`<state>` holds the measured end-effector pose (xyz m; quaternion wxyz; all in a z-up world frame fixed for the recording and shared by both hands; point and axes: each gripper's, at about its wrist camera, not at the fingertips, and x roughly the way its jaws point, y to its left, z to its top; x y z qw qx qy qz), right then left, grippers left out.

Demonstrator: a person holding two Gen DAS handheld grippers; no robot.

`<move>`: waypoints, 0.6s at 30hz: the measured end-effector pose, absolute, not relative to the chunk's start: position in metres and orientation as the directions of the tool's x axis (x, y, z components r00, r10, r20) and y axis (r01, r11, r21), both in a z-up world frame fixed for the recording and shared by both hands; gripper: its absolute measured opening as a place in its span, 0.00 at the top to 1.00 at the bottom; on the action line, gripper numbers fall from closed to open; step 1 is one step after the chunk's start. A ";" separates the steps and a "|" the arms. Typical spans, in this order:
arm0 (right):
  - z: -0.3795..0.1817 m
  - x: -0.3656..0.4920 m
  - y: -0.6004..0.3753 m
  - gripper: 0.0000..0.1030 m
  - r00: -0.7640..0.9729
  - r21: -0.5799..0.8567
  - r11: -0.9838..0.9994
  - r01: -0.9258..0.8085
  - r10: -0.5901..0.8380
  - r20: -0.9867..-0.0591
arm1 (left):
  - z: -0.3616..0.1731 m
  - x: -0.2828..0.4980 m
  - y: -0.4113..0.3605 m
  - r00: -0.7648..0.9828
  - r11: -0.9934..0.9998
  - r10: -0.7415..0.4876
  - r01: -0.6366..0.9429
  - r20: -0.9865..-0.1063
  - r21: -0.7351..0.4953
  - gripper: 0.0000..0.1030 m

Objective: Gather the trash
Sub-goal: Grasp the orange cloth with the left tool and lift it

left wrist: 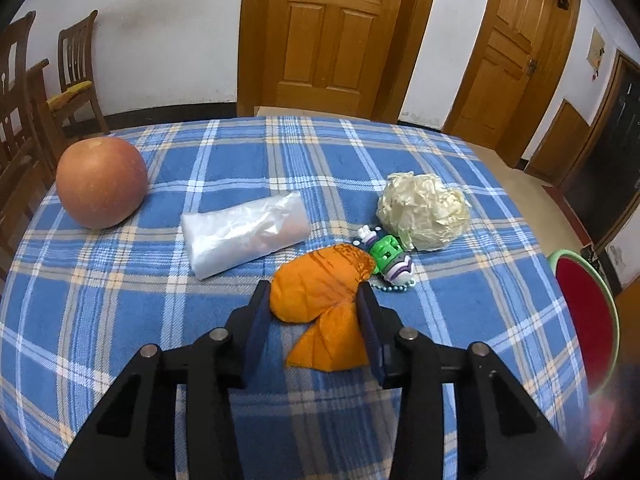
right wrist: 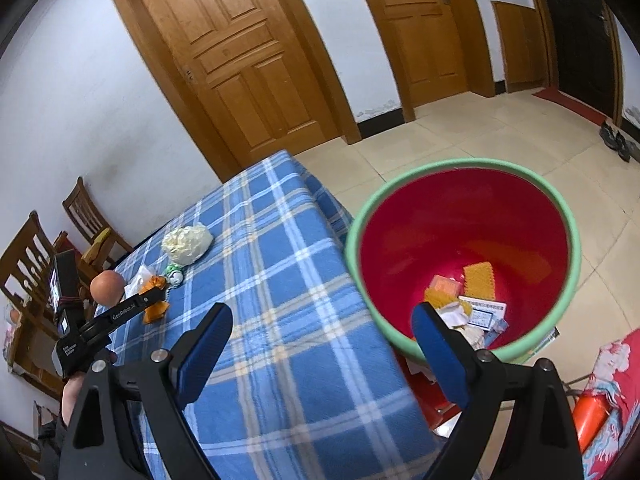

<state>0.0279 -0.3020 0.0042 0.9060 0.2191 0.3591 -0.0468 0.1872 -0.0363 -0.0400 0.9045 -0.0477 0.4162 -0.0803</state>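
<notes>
An orange peel (left wrist: pixel 320 304) lies on the blue plaid tablecloth (left wrist: pixel 120 320). My left gripper (left wrist: pixel 314 300) is open, its fingers on either side of the peel. A crumpled cream paper ball (left wrist: pixel 424 210) and a clear plastic bag (left wrist: pixel 244 232) lie further back. The peel (right wrist: pixel 154 310) and paper ball (right wrist: pixel 187 243) also show in the right wrist view. My right gripper (right wrist: pixel 322 320) is open and empty, above the table edge beside a red bin with a green rim (right wrist: pixel 460 216) that holds several scraps (right wrist: pixel 468 300).
An apple (left wrist: pixel 102 182) sits at the back left. A green toy keychain (left wrist: pixel 388 258) lies between the peel and the paper ball. Wooden chairs (left wrist: pixel 76 76) stand left of the table. Wooden doors (left wrist: pixel 328 32) are behind. The bin's rim (left wrist: pixel 608 300) shows right of the table.
</notes>
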 end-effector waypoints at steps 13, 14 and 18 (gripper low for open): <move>0.008 0.085 -0.237 0.10 0.700 0.305 0.948 0.092 0.157 -0.697 | -0.012 0.168 0.000 0.718 0.982 -0.163 0.050 -0.676 -0.184 0.59; 0.007 0.088 -0.233 0.10 0.698 0.300 0.950 0.085 0.158 -0.698 | -0.011 0.168 0.004 0.724 0.983 -0.151 0.038 -0.674 -0.180 0.59; 0.004 0.109 -0.210 0.16 0.685 0.273 0.961 0.039 0.173 -0.708 | -0.012 0.167 0.015 0.735 0.987 -0.107 -0.006 -0.670 -0.163 0.59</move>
